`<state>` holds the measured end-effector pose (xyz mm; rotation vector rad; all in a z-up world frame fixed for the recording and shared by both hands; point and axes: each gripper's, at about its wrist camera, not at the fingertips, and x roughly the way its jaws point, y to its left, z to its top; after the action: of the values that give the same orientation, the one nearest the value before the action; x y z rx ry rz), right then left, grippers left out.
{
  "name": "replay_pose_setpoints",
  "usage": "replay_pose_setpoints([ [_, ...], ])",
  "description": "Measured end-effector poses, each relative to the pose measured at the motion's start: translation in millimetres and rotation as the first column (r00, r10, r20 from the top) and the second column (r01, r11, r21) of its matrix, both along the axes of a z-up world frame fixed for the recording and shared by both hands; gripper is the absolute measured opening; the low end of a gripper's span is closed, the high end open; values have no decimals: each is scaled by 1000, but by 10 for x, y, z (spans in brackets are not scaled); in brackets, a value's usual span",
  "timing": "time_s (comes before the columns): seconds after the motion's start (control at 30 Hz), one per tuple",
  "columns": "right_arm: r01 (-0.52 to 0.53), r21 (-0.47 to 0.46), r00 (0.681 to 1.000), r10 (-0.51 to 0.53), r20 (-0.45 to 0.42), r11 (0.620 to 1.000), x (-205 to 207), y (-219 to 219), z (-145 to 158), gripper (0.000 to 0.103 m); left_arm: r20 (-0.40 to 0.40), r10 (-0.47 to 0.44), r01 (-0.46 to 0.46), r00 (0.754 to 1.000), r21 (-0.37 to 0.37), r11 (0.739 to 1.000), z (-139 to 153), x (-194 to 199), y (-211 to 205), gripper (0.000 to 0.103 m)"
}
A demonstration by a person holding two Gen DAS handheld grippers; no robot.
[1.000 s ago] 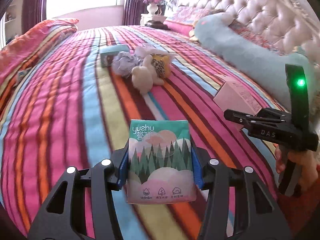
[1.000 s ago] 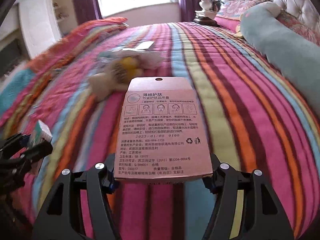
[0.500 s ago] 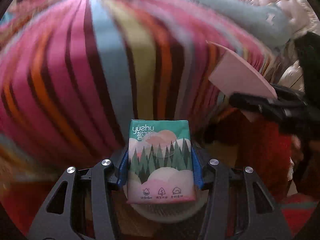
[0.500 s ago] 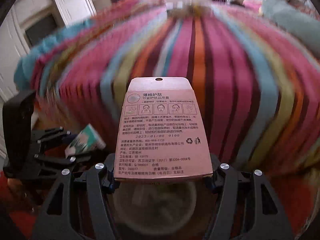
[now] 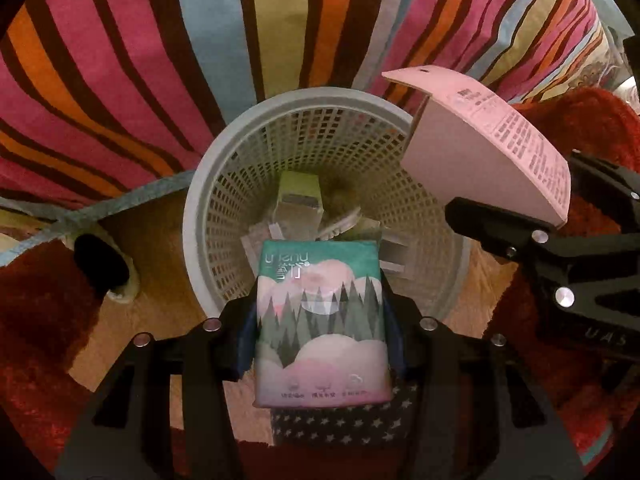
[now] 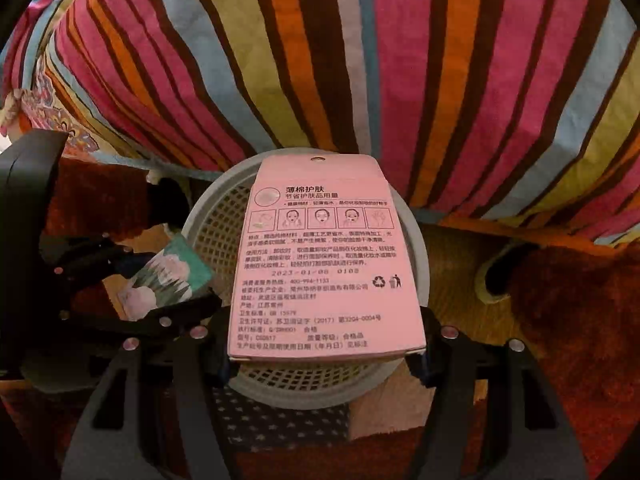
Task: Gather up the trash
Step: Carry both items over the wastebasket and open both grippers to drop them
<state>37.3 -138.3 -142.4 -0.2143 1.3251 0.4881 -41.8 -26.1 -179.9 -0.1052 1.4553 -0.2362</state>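
In the left wrist view, a dark slipper opening (image 5: 102, 266) sits at nine o'clock on the red rug (image 5: 36, 340), under the hanging edge of the striped bedspread (image 5: 120, 60). At the centre stands the grey mesh wastebasket (image 5: 200, 200), with some wrappers and a pale green carton (image 5: 298, 196) already lying in its bottom. The left gripper (image 5: 320, 320) is closed snugly on a tissue pack (image 5: 322, 320) printed with green trees and pink clouds; the pack's far end reaches over the near rim of the basket, at six o'clock of it. At three o'clock, the right gripper (image 5: 520, 232) holds a pink box (image 5: 480, 152) tilted above the basket's right rim.

In the right wrist view, the left gripper (image 6: 132, 280) shows at nine o'clock with the tissue pack (image 6: 168, 280) pinched between its fingers, just beside the basket's left rim. At the centre, the right gripper (image 6: 324, 356) is clamped on the near end of the pink box (image 6: 324, 264), its printed back face up, held flat over the mouth of the wastebasket (image 6: 416, 264). The bedspread (image 6: 360, 60) fills twelve o'clock. A yellowish slipper (image 6: 490, 280) lies at three o'clock on the wood floor, touching the rug (image 6: 580, 320).
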Motion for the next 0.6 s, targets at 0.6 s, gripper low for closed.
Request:
replay_pose_setpoints([
  [0.6,52,4,999,-52,14,999,-177,-218,-28,77,41,26,-28,999,31,999,28,15,-45,89],
])
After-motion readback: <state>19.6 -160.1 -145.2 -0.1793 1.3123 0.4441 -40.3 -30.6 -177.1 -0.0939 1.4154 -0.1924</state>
